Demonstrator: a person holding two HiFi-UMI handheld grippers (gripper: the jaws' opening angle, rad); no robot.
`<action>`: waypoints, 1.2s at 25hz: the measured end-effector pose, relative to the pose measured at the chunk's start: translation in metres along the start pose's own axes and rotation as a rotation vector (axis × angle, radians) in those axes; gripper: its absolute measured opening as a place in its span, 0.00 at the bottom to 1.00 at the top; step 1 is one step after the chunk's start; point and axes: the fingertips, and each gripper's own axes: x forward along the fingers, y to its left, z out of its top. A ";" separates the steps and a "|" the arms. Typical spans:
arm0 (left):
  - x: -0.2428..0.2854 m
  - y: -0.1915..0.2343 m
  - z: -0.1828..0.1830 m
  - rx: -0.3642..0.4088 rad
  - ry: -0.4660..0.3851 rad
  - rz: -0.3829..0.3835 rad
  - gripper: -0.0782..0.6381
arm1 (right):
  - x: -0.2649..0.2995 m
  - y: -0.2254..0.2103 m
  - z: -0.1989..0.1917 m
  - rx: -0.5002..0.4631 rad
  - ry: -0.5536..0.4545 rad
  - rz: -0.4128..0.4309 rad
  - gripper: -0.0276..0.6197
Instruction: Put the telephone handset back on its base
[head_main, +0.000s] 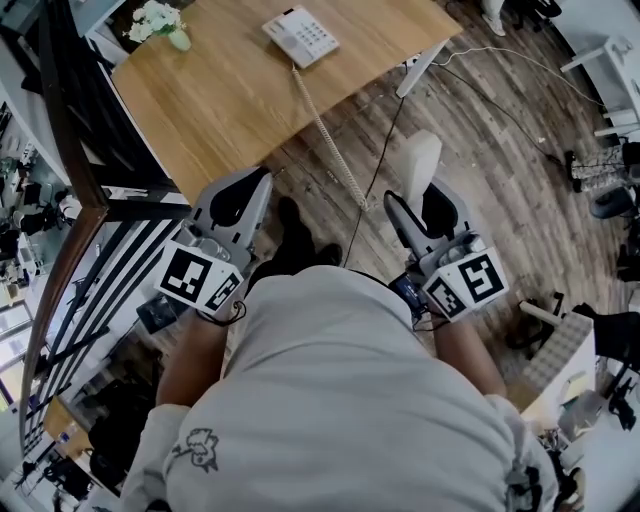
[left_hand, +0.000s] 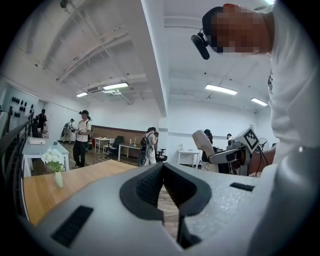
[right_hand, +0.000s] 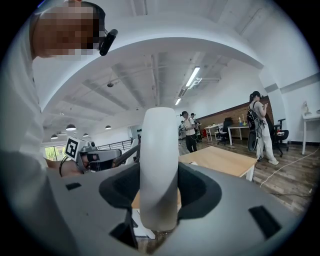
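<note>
The handset (right_hand: 159, 140) is smooth white plastic with a soft sheen. The left gripper (left_hand: 162, 167) and right gripper (right_hand: 159, 175) have matt grey plastic shells and ribbed black pads (left_hand: 149, 186). The base (head_main: 300, 37), at the table's far edge, is pale plastic. The table (head_main: 220, 100) is matt light wood.

Off the hook: a white plastic telephone handset (right_hand: 159, 165) stands upright, clamped in the right gripper (head_main: 420, 205) beyond the wooden table's (head_main: 200, 110) near edge. Its cream coiled cord (head_main: 325, 130) crosses that edge to the flat white push-button base (head_main: 300, 37).
</note>
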 end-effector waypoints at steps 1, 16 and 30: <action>0.004 0.004 0.001 0.001 -0.004 -0.003 0.12 | 0.004 -0.002 0.000 0.000 0.004 -0.003 0.39; 0.050 0.120 0.022 -0.012 -0.034 -0.010 0.12 | 0.126 -0.033 0.012 0.002 0.084 -0.028 0.39; 0.051 0.226 0.023 -0.049 -0.055 -0.032 0.12 | 0.235 -0.028 0.025 0.001 0.138 -0.053 0.39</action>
